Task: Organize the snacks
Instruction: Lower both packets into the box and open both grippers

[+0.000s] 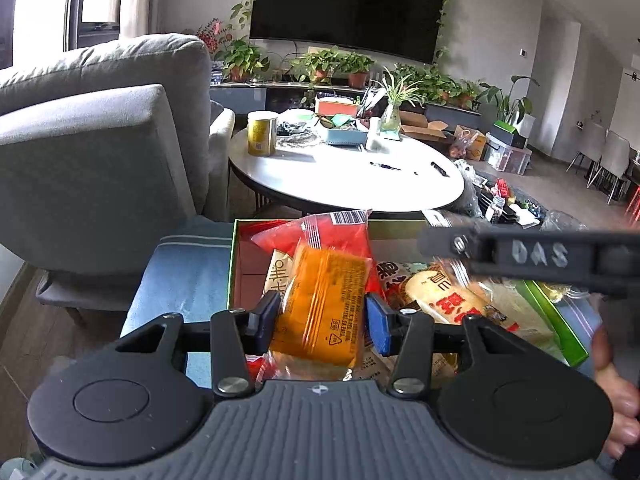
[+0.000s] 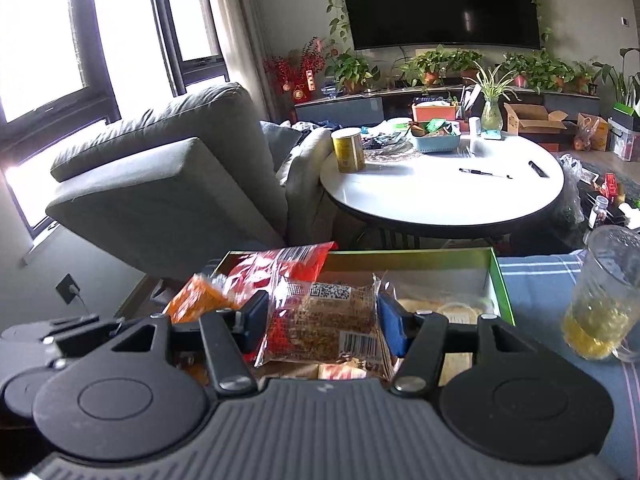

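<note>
My left gripper is shut on an orange snack packet, held upright over the left part of a green-rimmed box. Behind the packet a red packet leans in the box. Cream and red packets lie to the right. A black finger of my right gripper crosses above them. In the right wrist view my right gripper is shut on a clear packet of brown snack over the same box. The orange packet shows at its left.
The box sits on a blue striped cloth. A glass mug with yellow liquid stands just right of the box. A round white table with a yellow tin and clutter lies beyond, a grey sofa to the left. A hand shows at the right edge.
</note>
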The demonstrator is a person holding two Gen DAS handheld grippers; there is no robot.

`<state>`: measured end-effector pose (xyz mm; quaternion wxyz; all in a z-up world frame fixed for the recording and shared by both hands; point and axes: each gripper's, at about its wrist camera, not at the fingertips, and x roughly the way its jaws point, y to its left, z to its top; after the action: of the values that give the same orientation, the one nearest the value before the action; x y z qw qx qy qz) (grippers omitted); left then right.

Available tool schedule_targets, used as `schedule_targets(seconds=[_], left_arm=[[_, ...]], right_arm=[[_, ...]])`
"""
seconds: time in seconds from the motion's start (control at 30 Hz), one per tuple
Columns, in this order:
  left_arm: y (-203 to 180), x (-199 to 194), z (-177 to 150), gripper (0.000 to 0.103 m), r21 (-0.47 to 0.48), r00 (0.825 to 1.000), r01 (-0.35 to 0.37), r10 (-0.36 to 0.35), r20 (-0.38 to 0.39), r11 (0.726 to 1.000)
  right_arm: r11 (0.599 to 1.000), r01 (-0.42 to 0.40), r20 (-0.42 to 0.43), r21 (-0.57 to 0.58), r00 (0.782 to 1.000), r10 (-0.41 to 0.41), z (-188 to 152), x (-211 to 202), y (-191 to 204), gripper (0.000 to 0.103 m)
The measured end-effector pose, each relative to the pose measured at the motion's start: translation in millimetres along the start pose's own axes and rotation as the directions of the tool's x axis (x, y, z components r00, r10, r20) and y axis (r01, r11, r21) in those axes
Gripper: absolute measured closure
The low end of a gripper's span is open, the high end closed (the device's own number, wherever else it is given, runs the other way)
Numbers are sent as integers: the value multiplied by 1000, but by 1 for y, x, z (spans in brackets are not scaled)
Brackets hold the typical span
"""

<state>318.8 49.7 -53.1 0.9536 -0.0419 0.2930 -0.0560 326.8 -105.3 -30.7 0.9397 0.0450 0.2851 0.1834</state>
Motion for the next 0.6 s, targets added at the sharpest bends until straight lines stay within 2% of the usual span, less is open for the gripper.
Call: schedule_targets(seconds=[0.2, 0.4, 0.6], left_arm=[[-5, 4, 2, 52, -8, 1000, 3, -3, 7, 1000], [-6, 1, 0, 50, -2, 1000, -5, 5, 9, 1000], [-13, -8, -2, 46, 20, 1000, 0, 0, 23, 1000]], right_arm=[[999, 5, -11, 53, 1000, -5, 6, 21, -8, 25], [997, 15, 19, 74, 1000, -16, 3, 8, -12, 25], [996, 1, 10, 87, 1000, -2, 1, -3, -13, 25]])
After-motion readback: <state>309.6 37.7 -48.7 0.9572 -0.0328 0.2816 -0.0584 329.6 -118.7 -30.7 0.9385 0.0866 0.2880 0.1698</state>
